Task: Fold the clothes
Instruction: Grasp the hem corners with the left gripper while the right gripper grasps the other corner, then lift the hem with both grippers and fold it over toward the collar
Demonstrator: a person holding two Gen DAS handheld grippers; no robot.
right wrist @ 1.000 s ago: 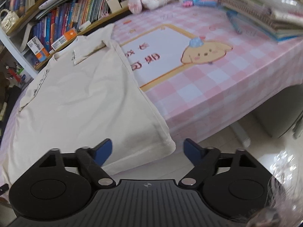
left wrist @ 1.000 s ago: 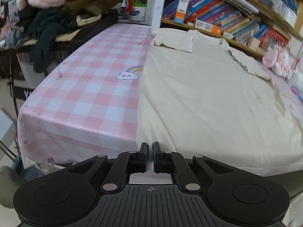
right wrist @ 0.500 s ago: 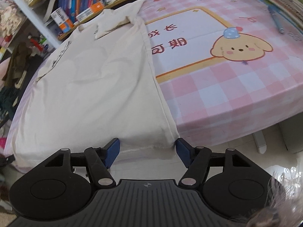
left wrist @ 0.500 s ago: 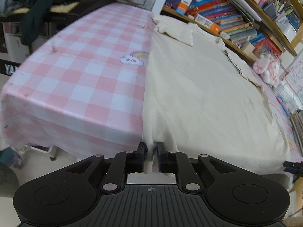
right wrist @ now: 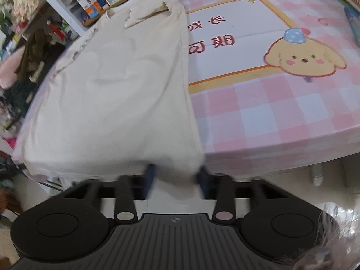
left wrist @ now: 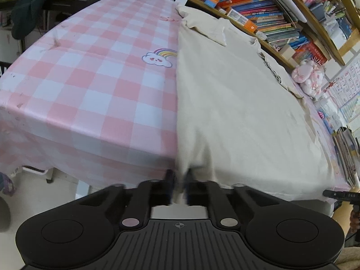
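**Shirt gripped at both hem corners**

Shirt (left wrist: 236, 103), cream in colour, lay flat on a table covered by a pink checked cloth (left wrist: 90, 85). Its collar end pointed toward the bookshelf (left wrist: 281, 22); its hem hung over the near table edge.

Left gripper (left wrist: 179, 180) was at the hem corner on the side of the rainbow-and-cloud print (left wrist: 159, 57). Its jaws were together, clamped on a fold of hem fabric, which bunched upward from the grip point.

Right gripper (right wrist: 176, 180) was at the opposite hem corner, beside the framed puppy print (right wrist: 303, 59). Its jaws were closing, with the hem corner between them. The fingers (right wrist: 149, 177) were motion-blurred, and the fabric filled the gap from one to the other.

In the left wrist view, part of the right gripper showed at the right edge, near the table's front. A pink plush toy (left wrist: 308, 78) sat below the bookshelf.
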